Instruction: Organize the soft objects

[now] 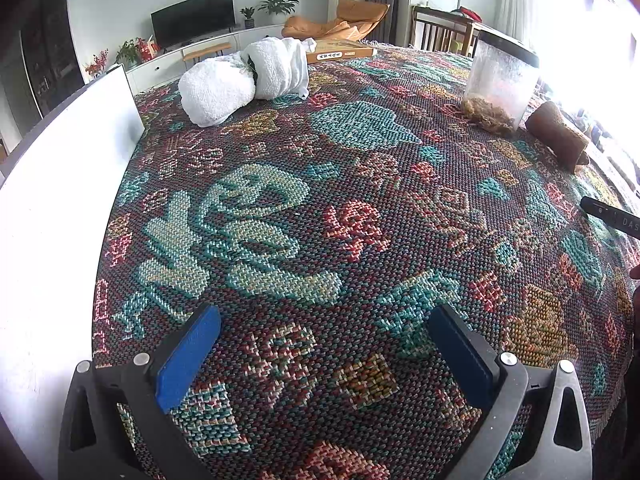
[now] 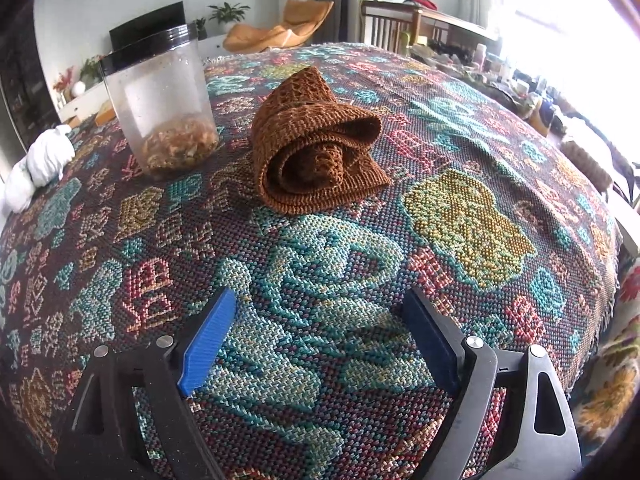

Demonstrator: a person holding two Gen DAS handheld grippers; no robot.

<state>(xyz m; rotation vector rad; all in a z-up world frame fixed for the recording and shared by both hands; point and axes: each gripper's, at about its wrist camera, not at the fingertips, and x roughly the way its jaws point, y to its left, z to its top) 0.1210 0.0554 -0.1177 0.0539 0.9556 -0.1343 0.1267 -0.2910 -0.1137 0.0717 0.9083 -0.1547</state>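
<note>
A rolled brown knitted cloth [image 2: 316, 148] lies on the patterned woven tablecloth [image 2: 320, 280], straight ahead of my right gripper [image 2: 320, 320], which is open, empty and a short way in front of it. The cloth also shows at the far right in the left wrist view [image 1: 558, 136]. Two rolled white towels [image 1: 240, 80] lie together at the far left of the table; they show at the left edge of the right wrist view [image 2: 36, 168]. My left gripper [image 1: 324, 344] is open and empty, low over the tablecloth [image 1: 320, 200], far from the towels.
A clear plastic jar with a black lid [image 2: 160, 108] holding dried bits stands left of the brown cloth, also in the left wrist view [image 1: 500, 80]. A white board [image 1: 68, 152] lies along the left edge. A flat box [image 1: 340, 51] lies at the far edge. The right gripper's tip [image 1: 612, 218] pokes in at the right.
</note>
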